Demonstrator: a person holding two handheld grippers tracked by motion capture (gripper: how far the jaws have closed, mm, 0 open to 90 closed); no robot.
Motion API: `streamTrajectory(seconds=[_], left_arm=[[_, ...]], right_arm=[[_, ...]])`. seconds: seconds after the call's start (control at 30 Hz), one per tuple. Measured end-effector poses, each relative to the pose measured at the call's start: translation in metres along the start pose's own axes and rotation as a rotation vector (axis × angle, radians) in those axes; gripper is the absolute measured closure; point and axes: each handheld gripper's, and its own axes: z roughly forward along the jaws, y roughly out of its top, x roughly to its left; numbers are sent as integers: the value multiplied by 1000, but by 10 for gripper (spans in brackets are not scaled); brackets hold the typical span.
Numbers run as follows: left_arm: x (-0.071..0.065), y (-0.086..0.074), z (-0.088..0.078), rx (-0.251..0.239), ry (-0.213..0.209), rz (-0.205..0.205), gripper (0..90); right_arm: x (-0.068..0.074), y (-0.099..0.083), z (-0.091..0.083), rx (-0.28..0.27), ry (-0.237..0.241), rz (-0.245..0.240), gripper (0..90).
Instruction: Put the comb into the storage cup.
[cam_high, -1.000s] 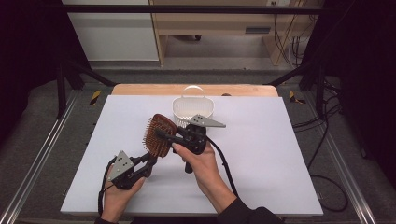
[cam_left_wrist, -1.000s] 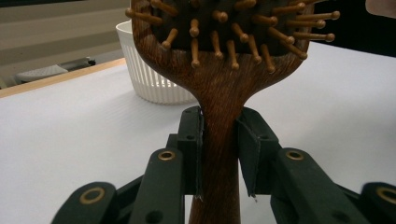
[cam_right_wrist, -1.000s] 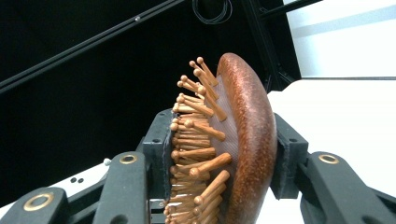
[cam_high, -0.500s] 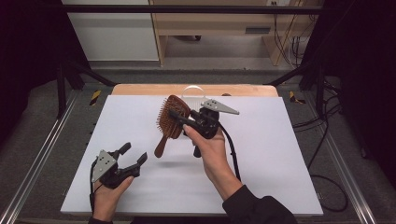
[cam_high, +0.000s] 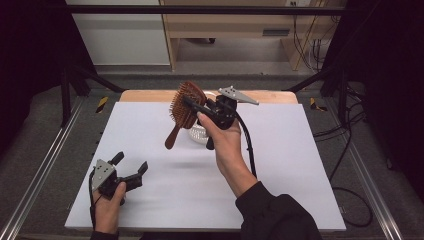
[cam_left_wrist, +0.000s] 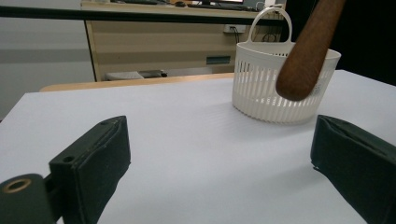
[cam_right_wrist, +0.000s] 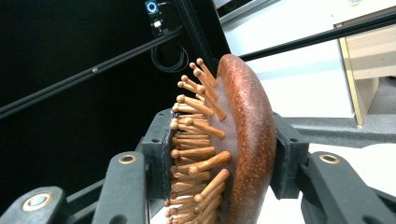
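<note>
A wooden hairbrush (cam_high: 183, 106) with peg bristles hangs in the air over the middle of the white table, handle pointing down and to the left. My right gripper (cam_high: 194, 105) is shut on its head; in the right gripper view the pads (cam_right_wrist: 159, 149) press the bristle side and the back of the brush (cam_right_wrist: 245, 140). My left gripper (cam_high: 131, 162) rests low at the front left, well apart from the brush. Its jaws have just been opening and hold nothing. In the left gripper view (cam_left_wrist: 219, 158) the handle's tip (cam_left_wrist: 306, 56) hangs ahead of it.
A white slotted basket (cam_high: 199, 134) with a handle stands on the white table top (cam_high: 290, 150) just behind and below the brush; it also appears in the left gripper view (cam_left_wrist: 261, 84). Metal rails run along both table sides. A shelf unit stands beyond the far edge.
The left gripper came off the brush handle, opened and drew back to the front left. The right gripper lifted the brush up and toward the back, over the basket.
</note>
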Motion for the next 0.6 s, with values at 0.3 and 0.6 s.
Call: streamTrajectory(seconds=[0.3, 0.6], left_arm=[[2, -2, 0, -4, 5, -5, 37], [8, -3, 0, -5, 13, -35, 37]], right_arm=[[-14, 16, 12, -41, -40, 34, 510], [-26, 31, 20, -84, -69, 41, 510]])
